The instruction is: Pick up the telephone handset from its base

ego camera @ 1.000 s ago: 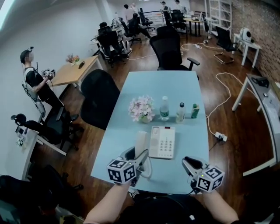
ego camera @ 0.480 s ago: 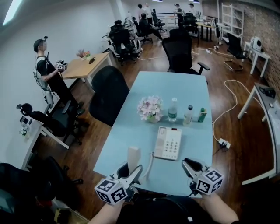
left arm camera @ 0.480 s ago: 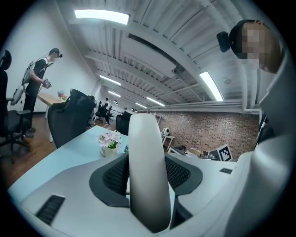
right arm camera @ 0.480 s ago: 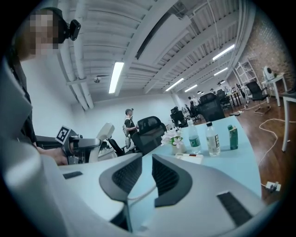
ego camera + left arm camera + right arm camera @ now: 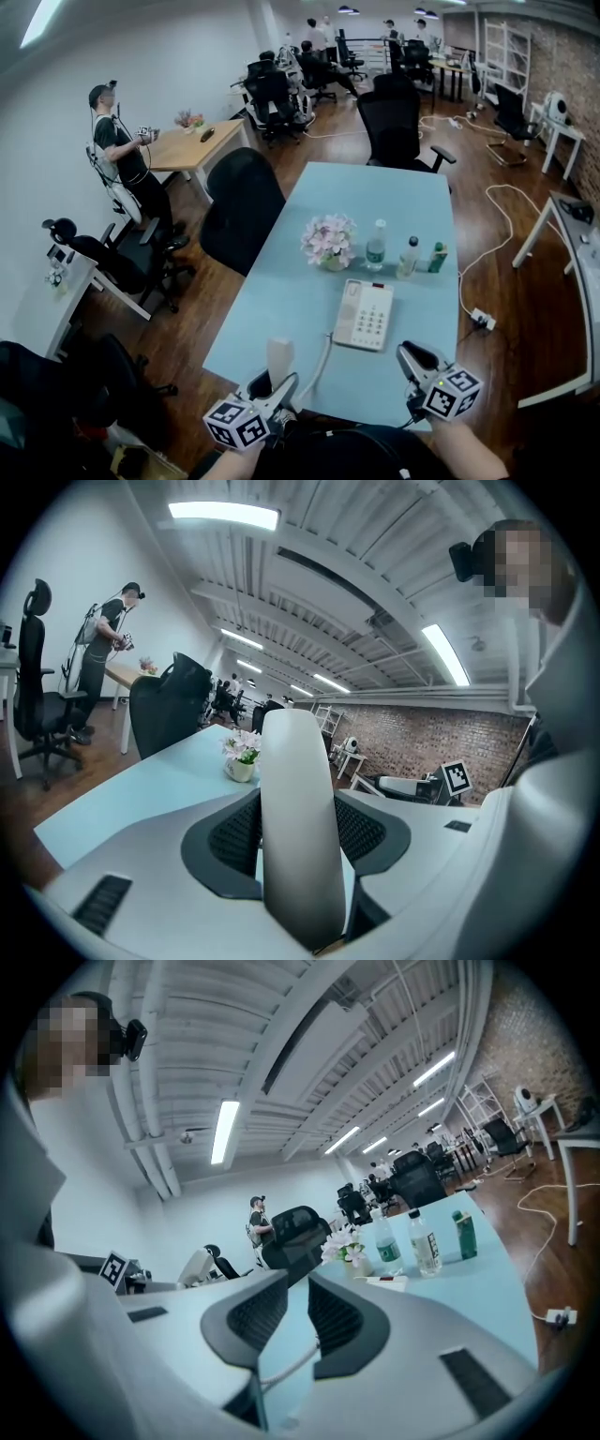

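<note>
Firmly, left gripper [image 5: 277, 383] clamps the white handset [image 5: 298, 827]; right gripper [image 5: 296, 1299] jaws stand slightly apart, empty.

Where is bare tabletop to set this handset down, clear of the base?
The widest free patch is the far half of the table, beyond the flowers and bottles. A narrower strip runs along the left edge, beside the phone base. Crowded: the flower-and-bottle row, and the near edge with the cord, the left gripper holding the handset, and the right gripper.
</note>
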Demonstrator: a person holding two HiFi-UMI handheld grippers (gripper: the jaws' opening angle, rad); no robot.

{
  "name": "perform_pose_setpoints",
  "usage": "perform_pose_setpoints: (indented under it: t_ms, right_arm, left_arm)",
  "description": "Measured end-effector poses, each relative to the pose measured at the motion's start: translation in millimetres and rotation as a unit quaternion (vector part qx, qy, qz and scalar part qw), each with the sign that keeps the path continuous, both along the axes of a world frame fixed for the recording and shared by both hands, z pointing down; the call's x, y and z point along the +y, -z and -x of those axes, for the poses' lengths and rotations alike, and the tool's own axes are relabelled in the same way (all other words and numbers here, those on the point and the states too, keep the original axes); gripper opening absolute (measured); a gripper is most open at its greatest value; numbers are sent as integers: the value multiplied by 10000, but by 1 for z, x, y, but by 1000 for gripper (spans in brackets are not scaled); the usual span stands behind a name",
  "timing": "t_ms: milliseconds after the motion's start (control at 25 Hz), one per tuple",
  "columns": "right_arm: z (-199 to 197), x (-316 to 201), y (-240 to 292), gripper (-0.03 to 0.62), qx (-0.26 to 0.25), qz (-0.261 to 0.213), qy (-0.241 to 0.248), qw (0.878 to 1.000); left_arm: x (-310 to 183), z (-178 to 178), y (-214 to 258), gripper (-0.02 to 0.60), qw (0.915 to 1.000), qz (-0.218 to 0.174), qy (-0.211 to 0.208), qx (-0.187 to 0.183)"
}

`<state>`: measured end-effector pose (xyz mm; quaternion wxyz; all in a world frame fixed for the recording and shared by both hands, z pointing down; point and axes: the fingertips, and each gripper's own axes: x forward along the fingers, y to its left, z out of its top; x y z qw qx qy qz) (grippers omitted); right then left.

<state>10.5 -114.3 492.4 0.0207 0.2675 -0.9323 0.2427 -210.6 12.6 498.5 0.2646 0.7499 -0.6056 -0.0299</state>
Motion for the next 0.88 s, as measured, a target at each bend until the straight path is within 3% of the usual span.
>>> perform_pose_setpoints:
  t_ms: [440, 600, 880]
  right_arm:
    - [-9, 2, -18, 89, 12, 142, 0, 9999]
    - [-8, 1, -6, 89, 36, 28, -13, 10000]
    - [3, 19, -7, 94, 271, -373, 387, 9982]
  left_arm:
    - [-7, -1, 4, 219, 10000, -30, -17, -58]
    - [-10, -2, 3, 219, 9999, 10, -70, -102]
    - [-20, -11, 6, 219, 9996, -7, -234, -175]
